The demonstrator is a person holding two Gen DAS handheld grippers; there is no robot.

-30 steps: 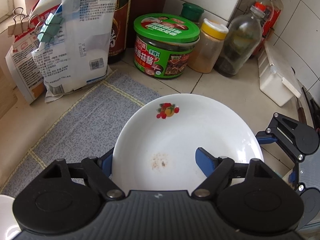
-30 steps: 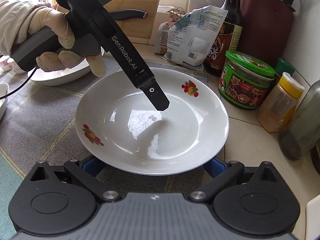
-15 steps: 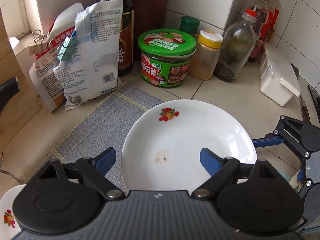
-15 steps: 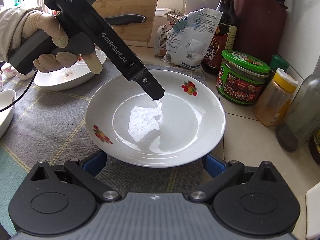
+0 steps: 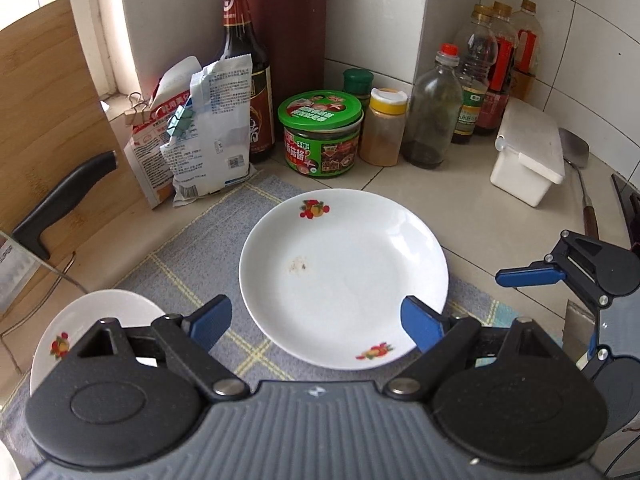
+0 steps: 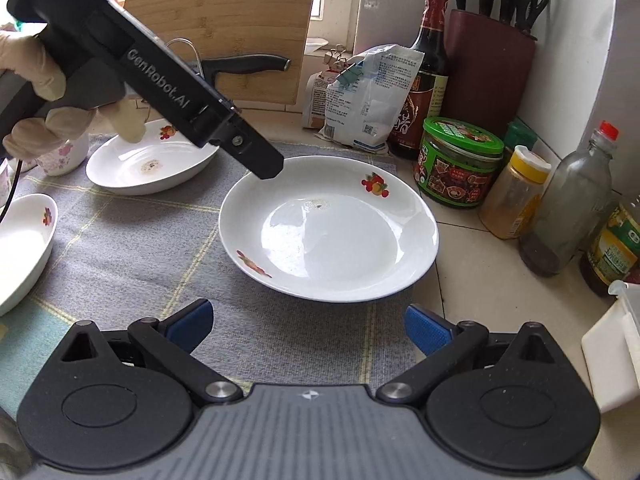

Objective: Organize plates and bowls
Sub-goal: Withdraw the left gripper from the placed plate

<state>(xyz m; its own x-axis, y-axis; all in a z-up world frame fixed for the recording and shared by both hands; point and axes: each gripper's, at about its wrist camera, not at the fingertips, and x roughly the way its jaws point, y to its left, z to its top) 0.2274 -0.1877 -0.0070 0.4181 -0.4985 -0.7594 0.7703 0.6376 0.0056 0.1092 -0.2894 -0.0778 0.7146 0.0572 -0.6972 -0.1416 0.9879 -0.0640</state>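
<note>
Plate [image 5: 344,276] lies flat, rim up, on grey mat [image 5: 192,256] on counter [image 5: 472,200]; round, no long axis. Left gripper [image 5: 316,320], marked "GenRobot.AI", just opened, jaws wide and empty; right gripper [image 6: 308,326] open, empty.

just ahead of the left gripper [image 5: 316,322], whose fingers are black with blue pads, lies a white plate [image 5: 344,276] with small red-and-orange fruit prints on its rim and a brownish speck inside. under it is a grey mat [image 5: 192,248] crossed by pale yellow lines. beyond the plate stand a jar [image 5: 320,140] with a green lid and green-and-red label, a yellow-capped shaker [image 5: 384,128] and a dark bottle [image 5: 244,80] with a red cap. to the gripper's left sits a second white plate [image 5: 96,312] with the same fruit print.
</note>
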